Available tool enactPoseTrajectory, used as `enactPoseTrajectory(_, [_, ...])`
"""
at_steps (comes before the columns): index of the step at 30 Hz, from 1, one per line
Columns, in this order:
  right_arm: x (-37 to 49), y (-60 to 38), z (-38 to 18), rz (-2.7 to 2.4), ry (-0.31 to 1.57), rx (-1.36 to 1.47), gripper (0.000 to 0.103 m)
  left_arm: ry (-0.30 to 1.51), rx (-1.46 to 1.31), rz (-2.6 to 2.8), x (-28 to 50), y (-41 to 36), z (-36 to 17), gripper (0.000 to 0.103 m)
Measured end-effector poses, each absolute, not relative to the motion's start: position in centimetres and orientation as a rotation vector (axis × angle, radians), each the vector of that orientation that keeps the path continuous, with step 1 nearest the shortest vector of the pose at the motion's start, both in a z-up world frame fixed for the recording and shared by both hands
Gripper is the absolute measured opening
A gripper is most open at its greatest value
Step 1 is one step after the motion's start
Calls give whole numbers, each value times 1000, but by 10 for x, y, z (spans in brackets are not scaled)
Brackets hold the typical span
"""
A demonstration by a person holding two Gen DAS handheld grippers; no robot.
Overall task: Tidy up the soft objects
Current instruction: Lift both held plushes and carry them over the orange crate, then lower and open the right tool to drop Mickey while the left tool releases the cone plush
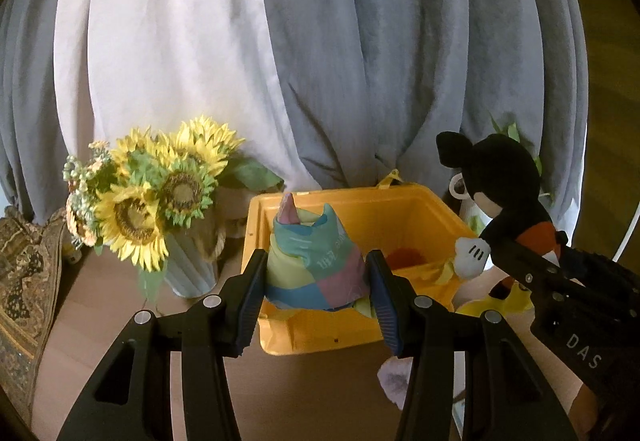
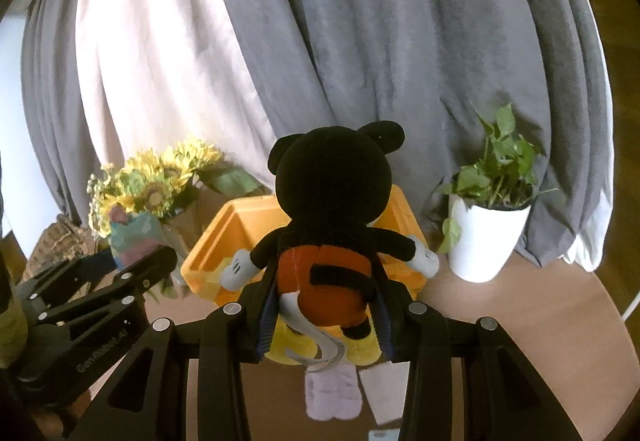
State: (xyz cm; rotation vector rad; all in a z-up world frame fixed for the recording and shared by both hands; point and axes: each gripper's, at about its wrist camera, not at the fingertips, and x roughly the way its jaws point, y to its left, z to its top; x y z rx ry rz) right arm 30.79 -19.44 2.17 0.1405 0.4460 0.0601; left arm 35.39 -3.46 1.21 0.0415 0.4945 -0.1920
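Left gripper (image 1: 316, 281) nearest, jaws clamped on a patchwork pastel plush (image 1: 316, 265), carried at the near rim of the yellow bin (image 1: 360, 201). At 3 o'clock, right gripper (image 2: 326, 305) clenched around the mouse plush (image 2: 332, 225) at its red shorts, over the same bin. Advice: clear the rim fully, drop one toy at a time, avoid the sunflowers (image 1: 160, 193) at 9 o'clock.

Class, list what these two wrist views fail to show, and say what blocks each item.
- Mouse plush face: right wrist view, turned away.
- Yellow bin contents: left wrist view, the pastel plush held by the left hand-held gripper covers them.
- Sunflower vase: blooms overlap it.
- Papers on the floor: blurred.
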Motion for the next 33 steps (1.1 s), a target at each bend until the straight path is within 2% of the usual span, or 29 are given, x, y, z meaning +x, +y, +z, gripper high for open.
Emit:
enactPoseTrajectory(16, [356,-191,39,81,424,121,41,483,51,-175,402,-29,20,49])
enactPoseTrajectory(33, [432,-181,20,138,494,123,42,541,56,-144,462,-26,-9,49])
